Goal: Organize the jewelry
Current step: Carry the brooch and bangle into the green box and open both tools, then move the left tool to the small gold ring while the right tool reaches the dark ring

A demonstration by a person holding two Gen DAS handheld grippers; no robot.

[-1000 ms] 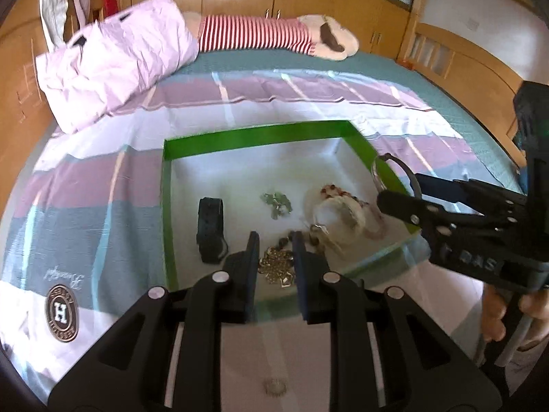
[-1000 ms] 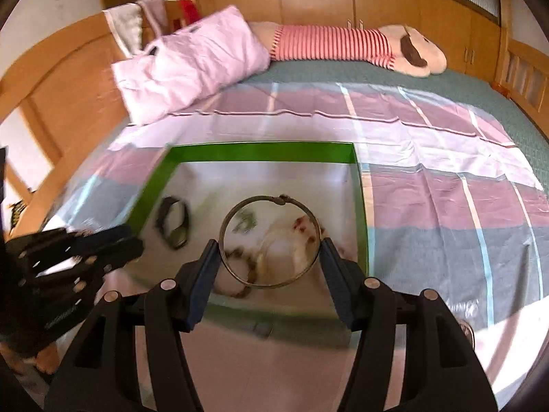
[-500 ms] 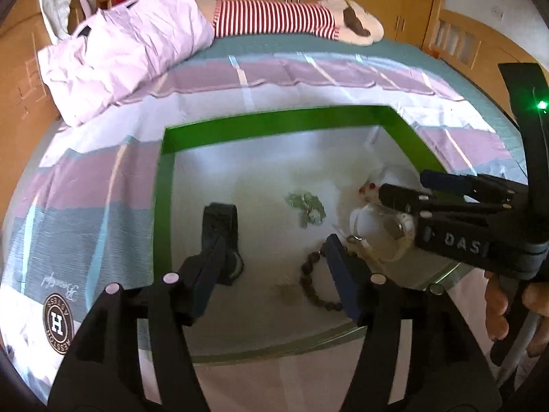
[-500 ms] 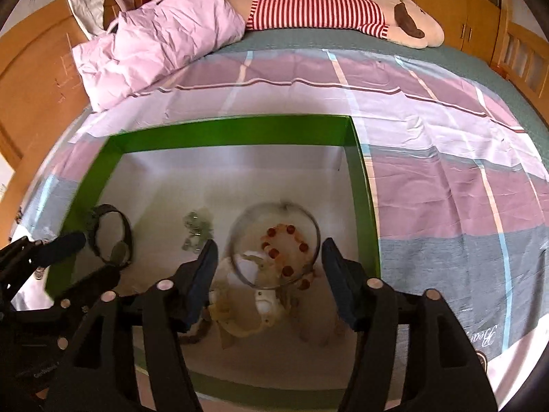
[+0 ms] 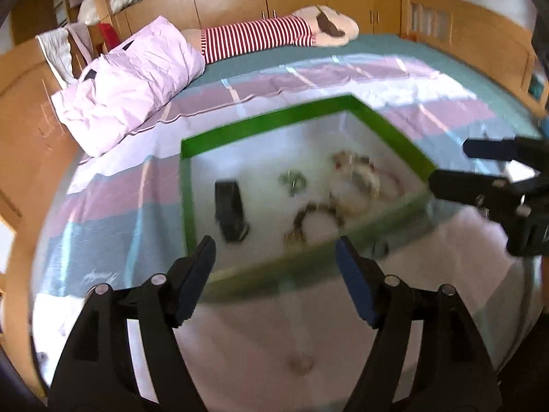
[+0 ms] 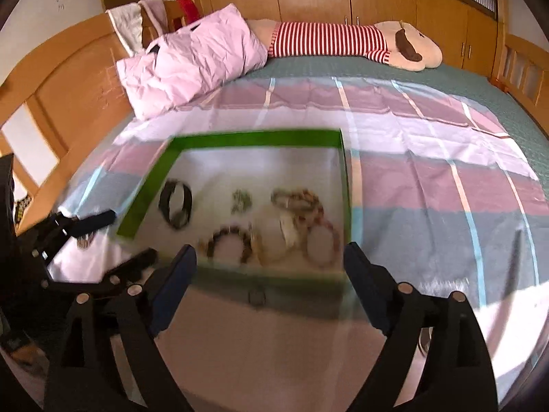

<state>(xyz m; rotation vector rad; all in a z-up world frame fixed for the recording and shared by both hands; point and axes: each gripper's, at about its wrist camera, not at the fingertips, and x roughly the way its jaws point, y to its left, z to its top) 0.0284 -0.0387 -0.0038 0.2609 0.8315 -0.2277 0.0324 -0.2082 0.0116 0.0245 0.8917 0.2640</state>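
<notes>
You are finishing a drop: the left gripper (image 5: 274, 257) and right gripper (image 6: 269, 264) are opening, holding nothing. The bracelets (image 6: 298, 226) are lying inside the green-rimmed shallow box (image 6: 254, 137), near its right edge. Next, you are needing another loose piece

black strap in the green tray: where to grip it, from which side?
Grip the black strap across one side of its loop, coming from above. It seems to lie flat on the tray floor as an open oval, apart from the other jewelry, so one finger could drop inside the loop and one outside. The far side looks safer; the near side sits close to the tray's left wall.
</notes>
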